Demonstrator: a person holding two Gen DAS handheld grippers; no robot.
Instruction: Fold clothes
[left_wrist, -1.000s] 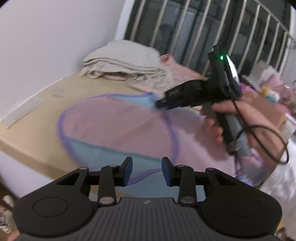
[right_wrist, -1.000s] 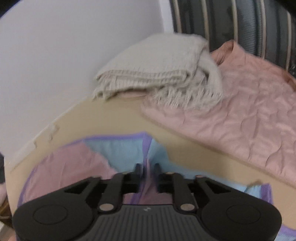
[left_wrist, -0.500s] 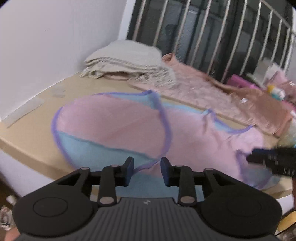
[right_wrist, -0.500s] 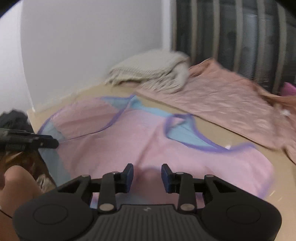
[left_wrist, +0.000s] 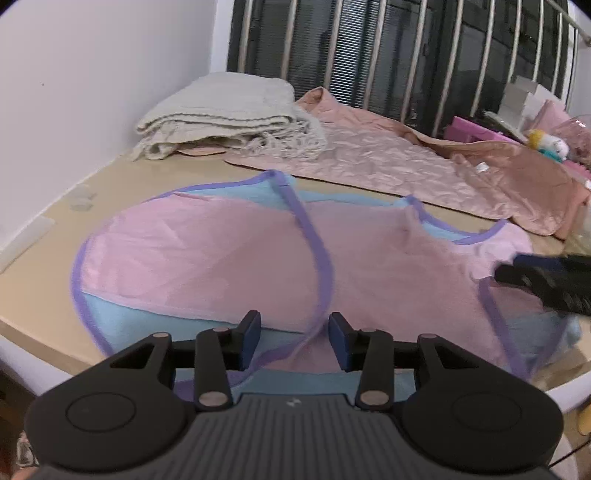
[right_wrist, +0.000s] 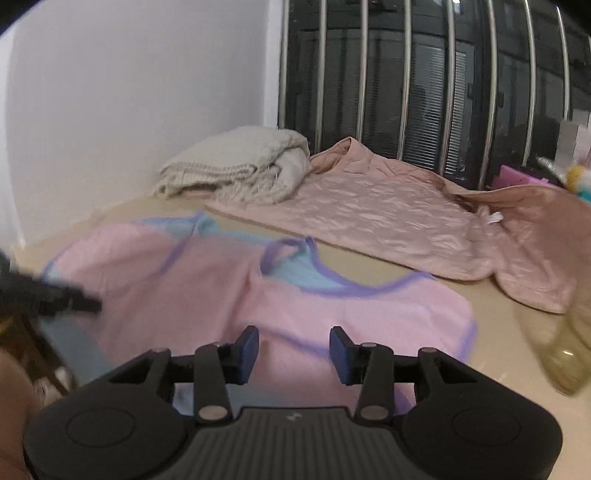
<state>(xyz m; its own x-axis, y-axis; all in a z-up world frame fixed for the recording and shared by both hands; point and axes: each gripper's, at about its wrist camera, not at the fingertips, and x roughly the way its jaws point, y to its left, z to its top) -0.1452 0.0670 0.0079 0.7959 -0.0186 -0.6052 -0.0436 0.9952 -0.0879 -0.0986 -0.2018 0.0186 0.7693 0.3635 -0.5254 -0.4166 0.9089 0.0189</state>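
A pink sleeveless top (left_wrist: 221, 258) with purple trim and a light blue inside lies spread on the tan bed surface (left_wrist: 122, 177), its left part folded over the middle. My left gripper (left_wrist: 294, 334) hovers at the near edge. Its jaws are opening, the purple hem runs under the gap, and the pads press on nothing. My right gripper (right_wrist: 294, 349) sits over the top's (right_wrist: 332, 306) near right part, jaws opening and empty. Each gripper shows in the other's view: the right gripper (left_wrist: 546, 284) at the right edge, the left gripper (right_wrist: 55, 295) at the left.
A folded beige knit blanket (left_wrist: 229, 114) and a pink quilted cover (left_wrist: 406, 173) lie behind the top, in front of metal window bars (left_wrist: 406, 55). Boxes and toys (left_wrist: 546, 144) crowd the far right. A clear bottle (right_wrist: 561, 350) lies at the right. A white wall stands to the left.
The right gripper has pulled back from the far side of the top to its near right edge. The left gripper shifted a little. Both pairs of jaws have widened.
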